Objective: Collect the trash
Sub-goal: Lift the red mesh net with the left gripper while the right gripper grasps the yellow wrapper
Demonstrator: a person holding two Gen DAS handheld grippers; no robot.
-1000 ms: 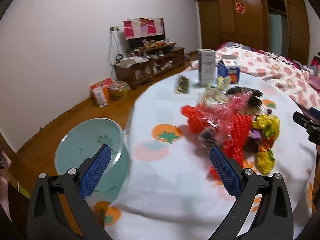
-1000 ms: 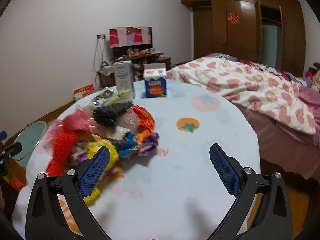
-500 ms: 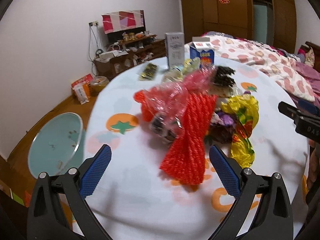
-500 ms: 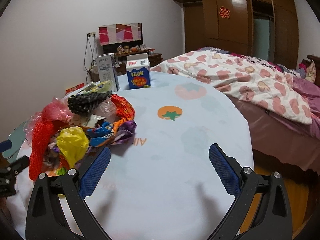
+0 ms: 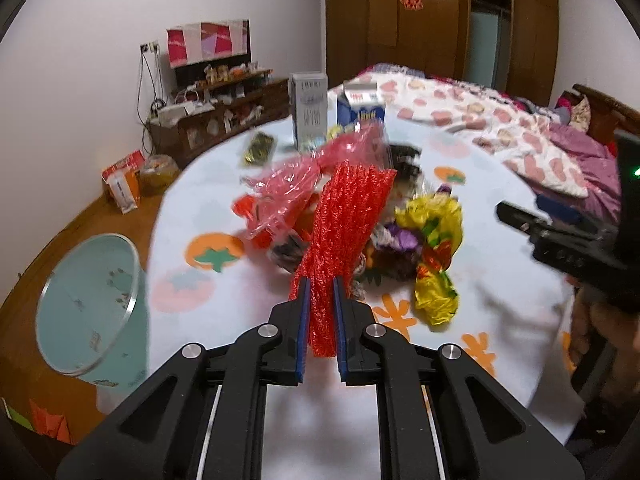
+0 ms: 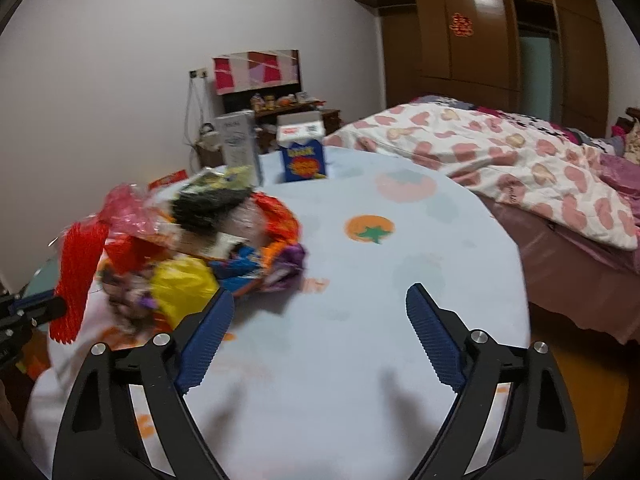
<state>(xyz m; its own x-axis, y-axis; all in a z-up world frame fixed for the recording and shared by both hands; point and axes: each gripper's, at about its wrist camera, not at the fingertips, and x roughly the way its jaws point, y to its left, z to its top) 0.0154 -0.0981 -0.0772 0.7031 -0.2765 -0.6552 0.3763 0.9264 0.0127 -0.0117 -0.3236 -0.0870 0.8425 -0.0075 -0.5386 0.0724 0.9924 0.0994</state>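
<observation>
Left tongs [image 5: 319, 312] closing on the red mesh sleeve [image 5: 340, 232] at the near edge of the worktop [image 5: 500, 264].

The sleeve's near end sits between the blue pads, which press it on both sides; its long axis runs straight away from the tongs toward the worktop's middle, over the trash heap [image 5: 404, 236]. The pale green bin [image 5: 88, 304] stands on the floor just off the worktop's left edge, so the left hand is the nearer one to carry it there. The right tongs [image 6: 316, 336] are closing but still wide, with nothing between them, beside the heap's yellow wrapper [image 6: 184, 288]. The blue carton [image 6: 304, 160] at the far edge is too blurred to read, as is the grey box [image 6: 238, 142].
</observation>
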